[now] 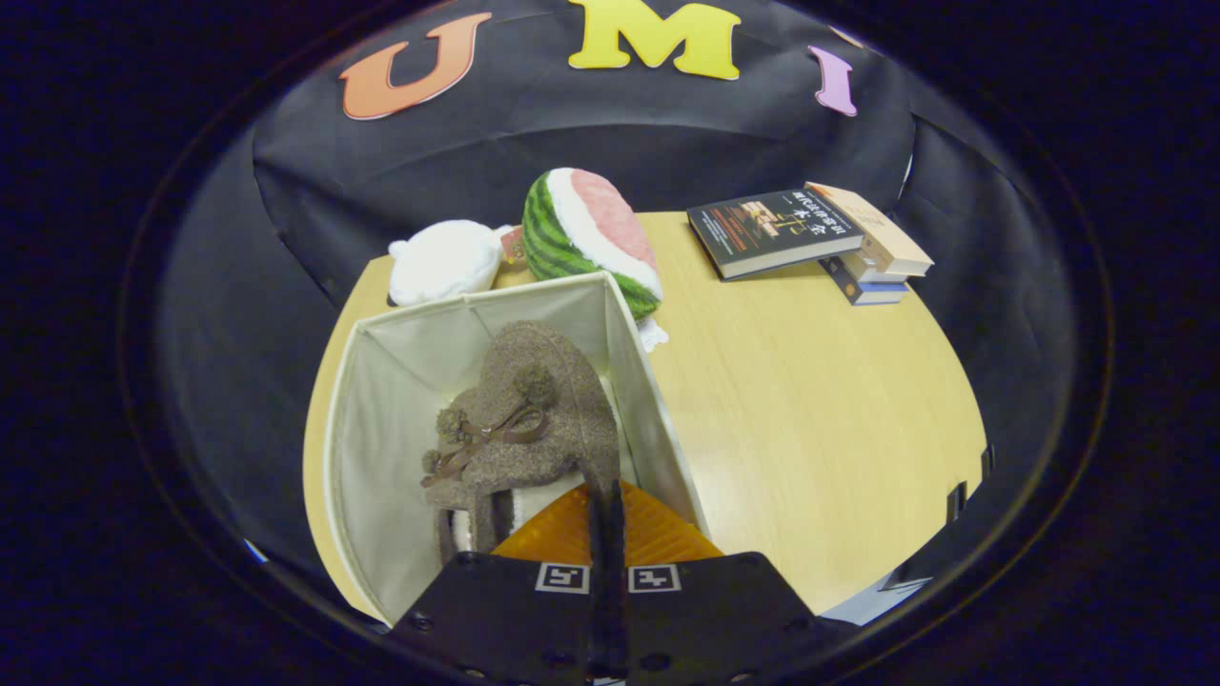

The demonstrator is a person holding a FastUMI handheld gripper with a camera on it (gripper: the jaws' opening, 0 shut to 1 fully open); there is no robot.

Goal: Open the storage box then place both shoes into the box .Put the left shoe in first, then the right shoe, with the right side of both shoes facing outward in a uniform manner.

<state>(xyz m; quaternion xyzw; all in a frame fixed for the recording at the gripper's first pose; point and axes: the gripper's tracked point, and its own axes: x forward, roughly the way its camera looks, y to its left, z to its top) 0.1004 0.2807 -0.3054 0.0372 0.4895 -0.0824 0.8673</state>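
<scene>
An open cream fabric storage box (381,410) stands on the wooden table (810,410), just ahead of my fingers. A brown fuzzy shoe (548,400) with pompoms and a ribbon bow hangs inside the box, toe pointing away toward the far wall. My gripper (606,500) is shut on the thin rear edge of this shoe, both fingers pressed together on it. Under the held shoe, low in the box, part of a second brown shoe (456,527) with pale lining shows. The box floor is mostly hidden.
A watermelon plush (591,238) and a white plush (443,259) sit right behind the box. A stack of books (810,238) lies at the far right of the table. Bare tabletop spreads to the right of the box.
</scene>
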